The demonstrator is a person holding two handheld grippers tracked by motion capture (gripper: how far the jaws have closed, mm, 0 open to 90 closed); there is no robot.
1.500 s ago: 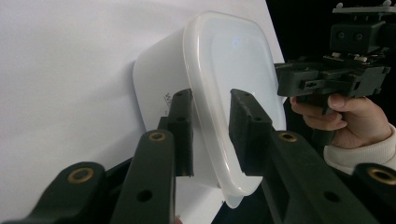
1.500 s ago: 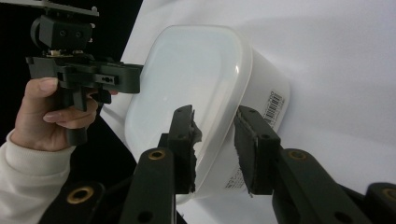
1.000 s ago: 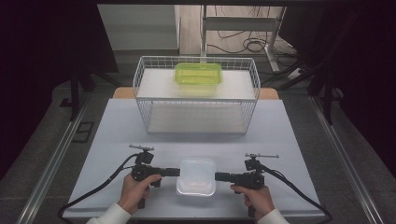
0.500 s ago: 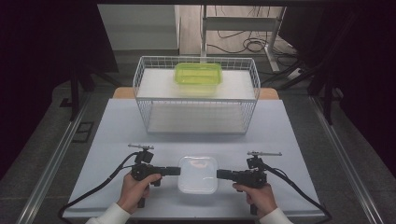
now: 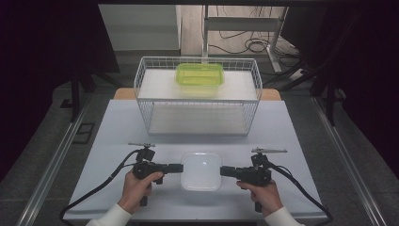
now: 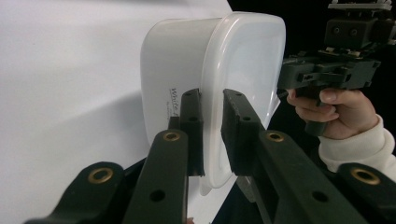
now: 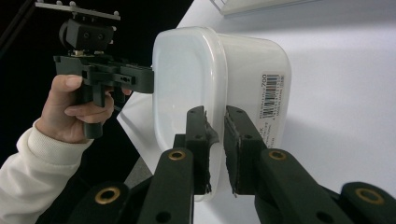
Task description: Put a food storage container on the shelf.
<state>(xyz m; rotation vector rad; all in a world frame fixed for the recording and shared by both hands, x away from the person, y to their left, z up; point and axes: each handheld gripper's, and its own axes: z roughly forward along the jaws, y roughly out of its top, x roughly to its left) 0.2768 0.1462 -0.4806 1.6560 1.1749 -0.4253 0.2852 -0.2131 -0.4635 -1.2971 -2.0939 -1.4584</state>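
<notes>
Faintly, "White" on container [image 6: 177, 93]

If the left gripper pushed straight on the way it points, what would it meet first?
The white lidded container whose rim the left gripper already clamps; beyond it, probably the right gripper gripping the opposite rim.

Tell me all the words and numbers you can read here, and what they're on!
"White" on the side of the white box, start of a printed line; the rest sits behind the tongs.
"700" above the barcode on the label on the box's other side.
The smaller print beside the barcode is too small to read.
The green box in the wire basket has no lettering I can make out.
</notes>
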